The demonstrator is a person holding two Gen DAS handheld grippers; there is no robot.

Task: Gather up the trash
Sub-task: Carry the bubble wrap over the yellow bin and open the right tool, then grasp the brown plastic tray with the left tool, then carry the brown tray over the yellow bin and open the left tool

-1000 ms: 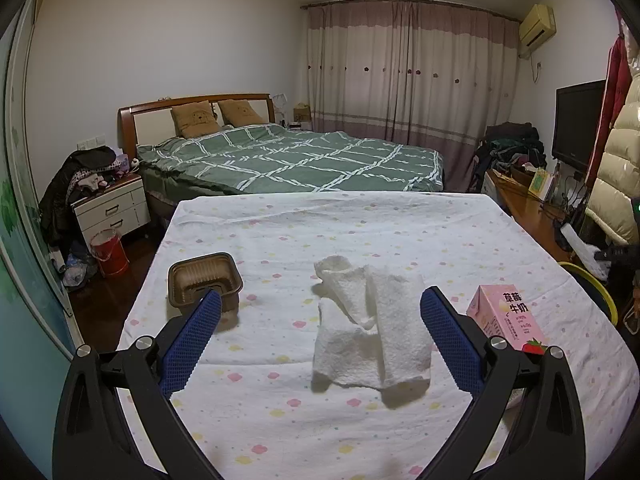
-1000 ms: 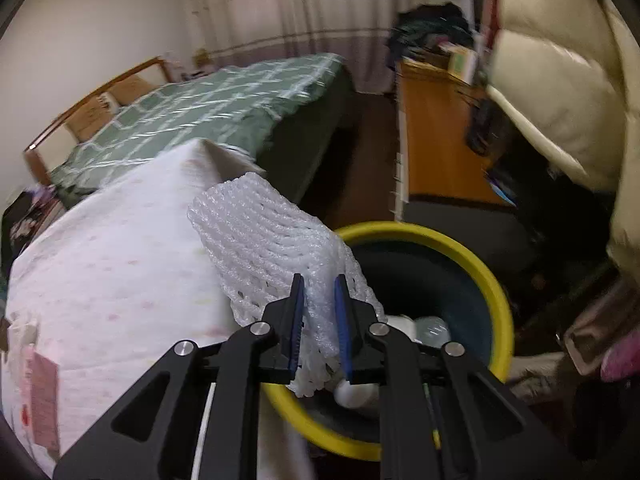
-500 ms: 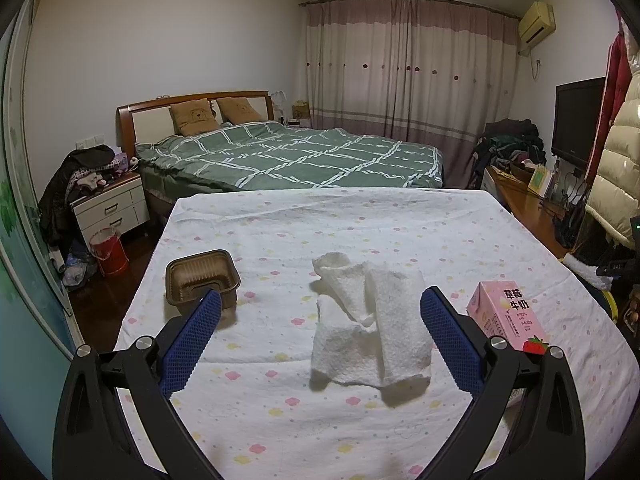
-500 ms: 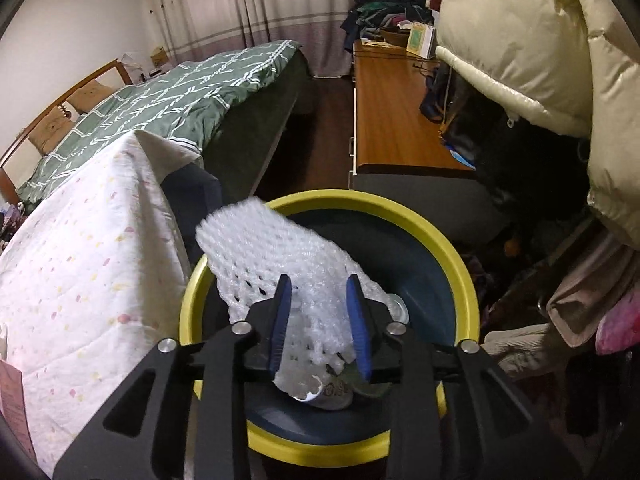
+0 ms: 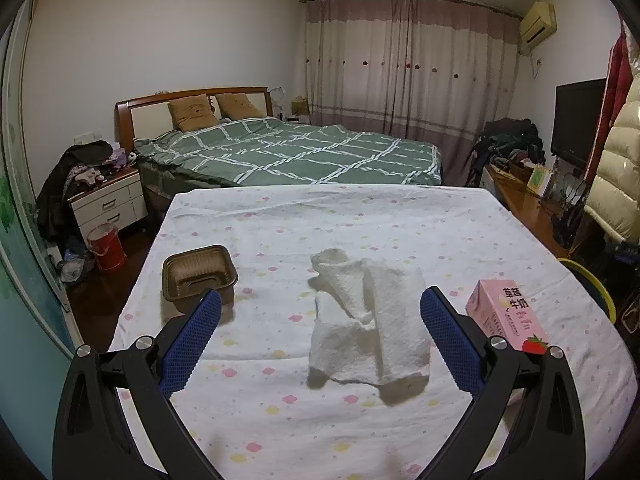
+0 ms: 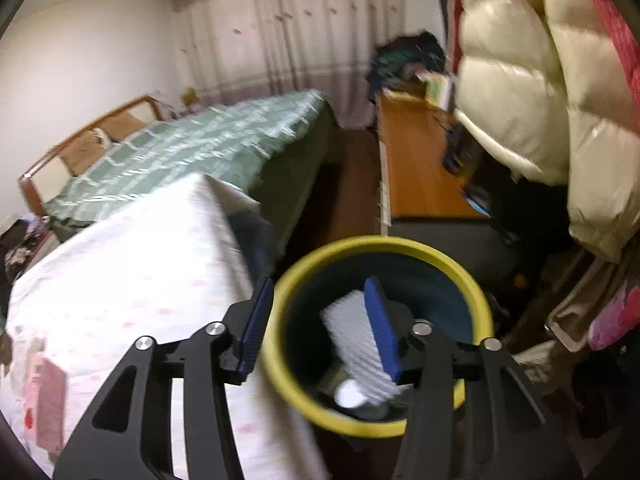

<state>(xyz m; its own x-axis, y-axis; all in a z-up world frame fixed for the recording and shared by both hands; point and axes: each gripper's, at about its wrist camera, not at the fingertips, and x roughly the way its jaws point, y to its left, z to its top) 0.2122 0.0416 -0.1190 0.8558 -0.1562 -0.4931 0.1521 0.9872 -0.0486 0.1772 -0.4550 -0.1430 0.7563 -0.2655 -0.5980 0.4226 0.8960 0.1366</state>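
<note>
Right wrist view: right gripper jaws just opened, apart; foam net loose btwn them, nearer right jaw, inside yellow-rimmed bin, long axis upper-left to lower-right.

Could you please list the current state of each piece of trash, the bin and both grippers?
foam net: released, inside the bin.
bin: open-topped, holding trash.
paper towel: crumpled on the table.
brown tray: upright, empty.
pink carton: lying on the table.
left gripper: open, empty.
right gripper: just opened, empty.
</note>
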